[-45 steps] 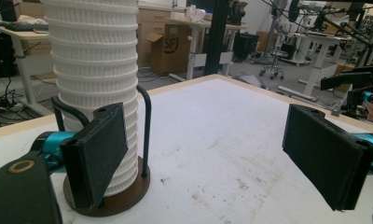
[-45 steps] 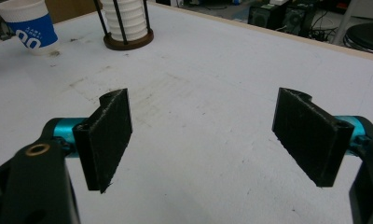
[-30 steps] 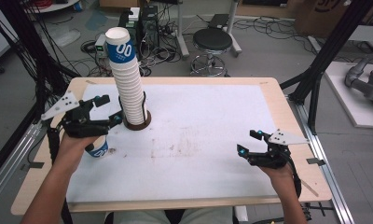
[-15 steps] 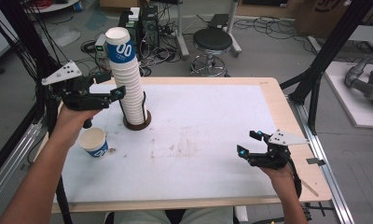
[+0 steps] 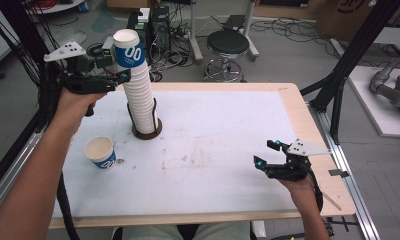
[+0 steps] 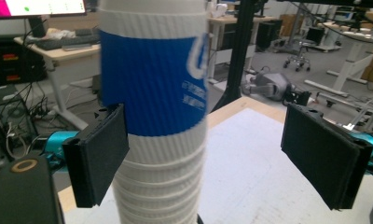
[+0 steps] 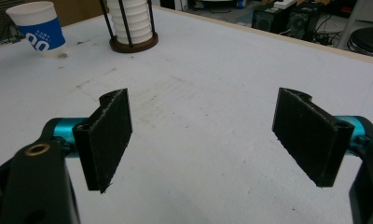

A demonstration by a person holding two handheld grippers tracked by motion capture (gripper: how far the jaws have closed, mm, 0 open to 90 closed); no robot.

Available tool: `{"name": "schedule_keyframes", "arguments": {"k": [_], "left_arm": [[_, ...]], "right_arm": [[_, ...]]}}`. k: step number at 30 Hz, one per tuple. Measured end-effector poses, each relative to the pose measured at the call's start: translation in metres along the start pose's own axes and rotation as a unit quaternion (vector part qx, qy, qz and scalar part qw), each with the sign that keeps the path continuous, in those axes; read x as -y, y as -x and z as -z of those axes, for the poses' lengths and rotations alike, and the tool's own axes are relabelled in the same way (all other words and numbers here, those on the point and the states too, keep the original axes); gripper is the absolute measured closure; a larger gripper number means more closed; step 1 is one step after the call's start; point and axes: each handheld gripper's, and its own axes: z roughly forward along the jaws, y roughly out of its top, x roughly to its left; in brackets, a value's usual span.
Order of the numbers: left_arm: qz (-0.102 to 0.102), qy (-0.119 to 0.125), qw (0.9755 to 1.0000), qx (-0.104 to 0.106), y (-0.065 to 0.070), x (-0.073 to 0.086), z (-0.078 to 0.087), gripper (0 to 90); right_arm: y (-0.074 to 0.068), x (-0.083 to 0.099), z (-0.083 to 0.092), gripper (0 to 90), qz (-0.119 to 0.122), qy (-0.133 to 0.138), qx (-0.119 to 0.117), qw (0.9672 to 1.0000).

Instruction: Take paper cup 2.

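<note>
Black left gripper [image 5: 119, 76] raised, fingers [image 6: 98, 156] flanking cup stack [image 5: 138, 85]

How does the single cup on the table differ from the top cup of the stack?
The single cup stands alone on the white table, mouth up; the top cup sits upside down, nested high on the stack. The single cup is clear of both grippers; the top cup sits between the left gripper's open jaws. Both are white with a blue band.
</note>
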Motion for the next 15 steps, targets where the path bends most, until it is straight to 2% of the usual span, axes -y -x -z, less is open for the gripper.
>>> {"name": "schedule_keyframes", "arguments": {"k": [6, 10, 15], "left_arm": [[0.005, -0.005, 0.9999, -0.013, -0.009, -0.014, -0.006, 14.8], [0.019, 0.003, 0.9997, -0.013, -0.013, -0.022, -0.010, 14.8], [0.019, 0.000, 0.9996, -0.021, -0.016, -0.029, -0.019, 14.8]], "right_arm": [[0.001, 0.000, 0.000, 20.3, 0.003, 0.003, 0.001, 1.0000], [0.001, 0.000, -0.001, 20.3, 0.003, 0.001, -0.001, 1.0000], [0.001, 0.000, -0.003, 20.3, 0.004, 0.000, -0.006, 1.0000]]}}
